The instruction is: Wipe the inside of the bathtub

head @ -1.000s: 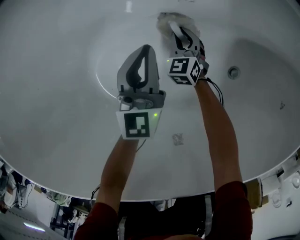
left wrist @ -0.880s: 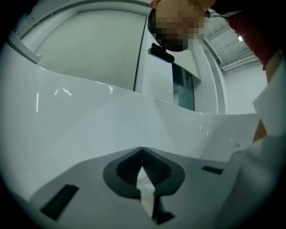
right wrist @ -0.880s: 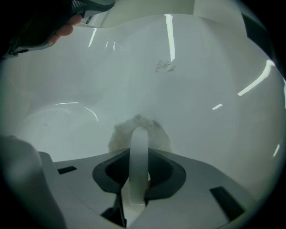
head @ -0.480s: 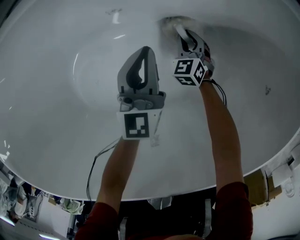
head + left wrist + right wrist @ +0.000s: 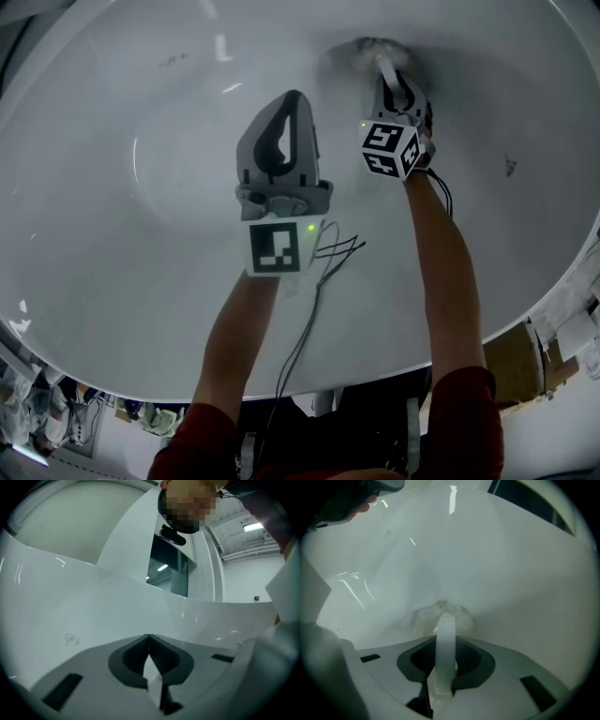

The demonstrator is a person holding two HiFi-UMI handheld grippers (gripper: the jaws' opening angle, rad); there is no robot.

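Inside the tub [image 5: 103, 206], head view: you are reaching the right gripper [image 5: 387, 77] out to the far wall and pressing a cloth [image 5: 366, 49] into the curve there. That is the patch being wiped. The left gripper [image 5: 292, 108] is hovering mid-tub, off the surface; my guess is you are parking it clear of the stroke. A cable [image 5: 328, 251] is looping below it and trailing toward the near rim.

Left gripper view: the jaws are meeting tip to tip, clenched on nothing. Only bare tub wall is showing ahead of them.

Right gripper view: the jaws are pinching together on the cloth. It is bunching just past the tips and bearing on the wall. The pinch looks tight, probably to stop the cloth slipping out while dragging.
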